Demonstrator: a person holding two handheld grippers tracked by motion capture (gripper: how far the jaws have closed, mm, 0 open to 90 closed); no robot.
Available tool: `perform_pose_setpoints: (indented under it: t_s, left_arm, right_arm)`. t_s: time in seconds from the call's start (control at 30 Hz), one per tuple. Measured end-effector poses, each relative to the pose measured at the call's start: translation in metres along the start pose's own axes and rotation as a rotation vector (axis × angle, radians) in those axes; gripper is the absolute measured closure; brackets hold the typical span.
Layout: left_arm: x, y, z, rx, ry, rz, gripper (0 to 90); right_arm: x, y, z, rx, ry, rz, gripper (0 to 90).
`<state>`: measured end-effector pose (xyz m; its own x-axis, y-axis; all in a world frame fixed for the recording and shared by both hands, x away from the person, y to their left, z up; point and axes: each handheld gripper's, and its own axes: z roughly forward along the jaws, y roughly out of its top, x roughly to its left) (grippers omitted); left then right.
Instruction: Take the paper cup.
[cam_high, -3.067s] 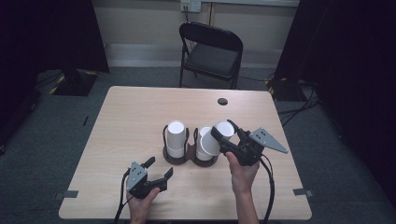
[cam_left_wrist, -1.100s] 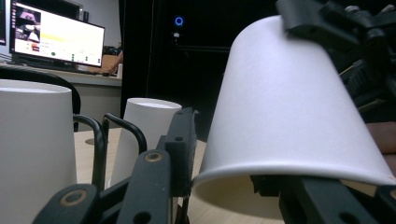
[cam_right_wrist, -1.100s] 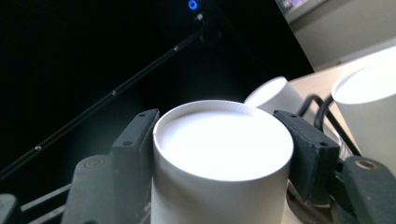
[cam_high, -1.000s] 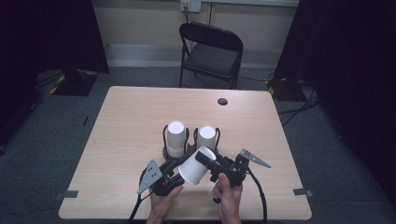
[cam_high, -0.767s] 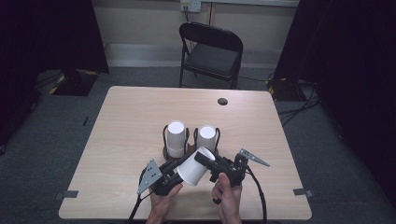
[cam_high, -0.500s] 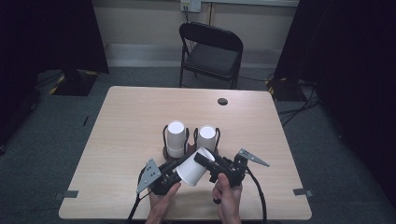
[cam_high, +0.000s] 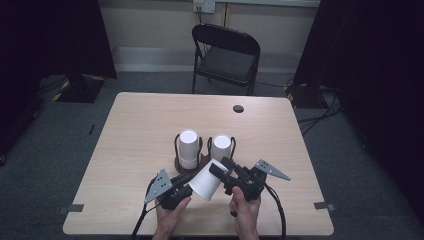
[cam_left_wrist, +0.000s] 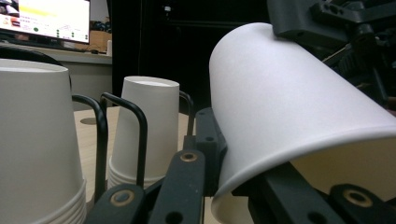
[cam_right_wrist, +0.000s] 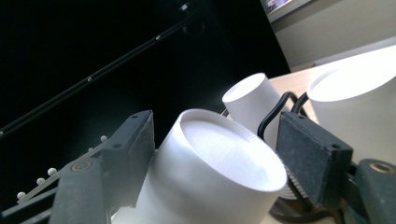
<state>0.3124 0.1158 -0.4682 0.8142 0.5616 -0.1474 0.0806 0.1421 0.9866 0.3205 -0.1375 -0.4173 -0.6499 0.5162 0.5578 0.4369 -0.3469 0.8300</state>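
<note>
Bench (cam_high: 150, 130) with a dark wire cup holder (cam_high: 206, 150) near its middle, taken here as the landmark; an upside-down stack of white paper cups sits in each of its two bays, the left stack (cam_high: 188, 148) and the right stack (cam_high: 220, 146). Compared with three seconds earlier, when a single paper cup (cam_high: 206, 181) was held at the holder's right bay by the right hand-held gripper (cam_high: 222, 170) alone and the left hand-held gripper (cam_high: 186, 181) rested apart, that cup now lies tilted on its side just in front of the holder, on the person's side, clear of both stacks. The right hand-held gripper is clenched across the cup's closed base, one jaw pad on each side of it; the left hand-held gripper has come in to the open rim, and its jaws stand either side of the rim wall, though whether they pinch it cannot be told. Over the last second nothing has shifted, which suggests a hand-over or a separating pull is about to begin
</note>
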Motion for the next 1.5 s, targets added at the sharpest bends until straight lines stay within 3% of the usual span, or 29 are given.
perform_pose_setpoints:
  t_s: [0.27,0.6,0.7,0.83,0.97,1.13,1.3,1.37,1.5]
  left_arm:
    - [0.009,0.003,-0.009,0.04,0.042,-0.017,86.4]
    - [0.019,0.013,-0.015,0.112,0.077,-0.019,86.7]
    - [0.021,0.018,-0.016,0.139,0.088,-0.005,86.8]
    - [0.021,0.023,-0.017,0.166,0.092,0.014,86.8]
    - [0.021,0.028,-0.017,0.195,0.06,0.037,86.8]
    - [0.018,0.035,-0.012,0.254,0.054,0.086,86.8]
    - [0.018,0.043,-0.006,0.345,0.047,0.139,86.7]
    - [0.02,0.047,-0.005,0.368,0.044,0.135,86.7]
    - [0.022,0.049,-0.004,0.391,0.038,0.122,86.7]
  right_arm:
    - [-0.001,0.004,-0.009,-0.038,-0.014,-0.043,24.6]
    - [0.002,-0.003,-0.013,-0.019,-0.052,-0.127,23.9]
    - [0.001,-0.005,-0.014,-0.008,-0.066,-0.147,23.9]
    - [0.002,-0.008,-0.019,0.008,-0.104,-0.209,22.9]
    - [0.001,-0.011,-0.022,0.029,-0.117,-0.231,22.9]
    - [0.001,-0.016,-0.024,0.049,-0.123,-0.264,22.9]
    - [0.005,-0.023,-0.027,0.085,-0.142,-0.328,23.1]
    - [0.007,-0.026,-0.027,0.103,-0.159,-0.371,22.8]
    - [0.008,-0.028,-0.028,0.113,-0.158,-0.398,20.7]
